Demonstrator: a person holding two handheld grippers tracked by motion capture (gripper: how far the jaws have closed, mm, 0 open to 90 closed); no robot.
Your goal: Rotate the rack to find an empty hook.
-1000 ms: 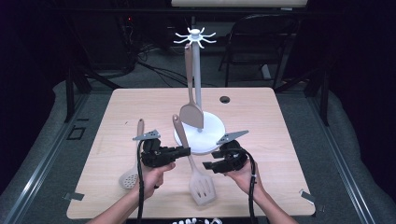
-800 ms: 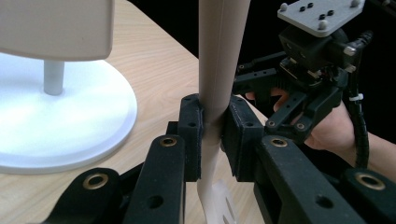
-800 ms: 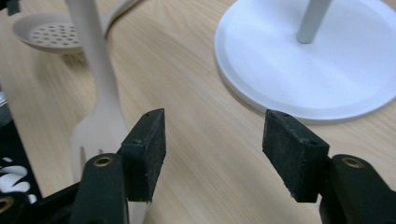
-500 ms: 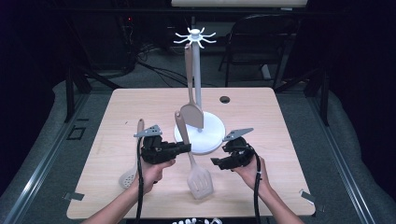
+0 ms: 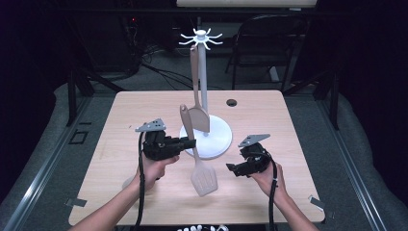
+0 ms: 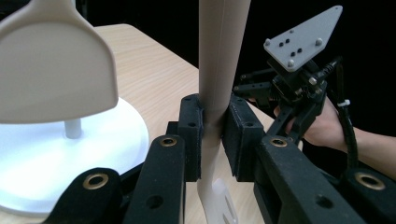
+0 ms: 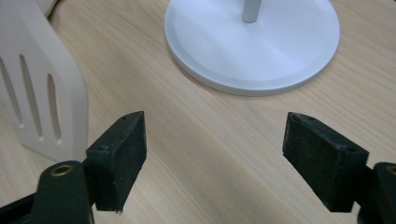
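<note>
A beige slotted spatula point(image 5: 204, 179) hangs blade-down above the table, tilted, its handle rising past my left gripper point(image 5: 190, 143). In the left gripper view that gripper point(image 6: 212, 135) is shut on the spatula's handle point(image 6: 219, 84). My right gripper point(image 5: 232, 168) sits to the right of the blade. Its jaws have just been opening and stand wide apart, with nothing between them. In the right gripper view my right gripper point(image 7: 219, 156) stands over bare wood with the slotted blade point(image 7: 42, 102) to its left. A solid beige turner point(image 5: 197, 115) hangs from the white hook stand point(image 5: 202, 41).
The stand's round white base point(image 5: 216, 142) sits mid-table, just behind both grippers. A perforated spoon point(image 5: 127, 182) lies under my left forearm, mostly hidden. A small black grommet point(image 5: 232, 102) marks the far side. The table's front edge is close to my wrists.
The left gripper has lifted the slotted spatula, so its blade hangs higher. The right gripper has opened and drawn away to the right of the blade.
</note>
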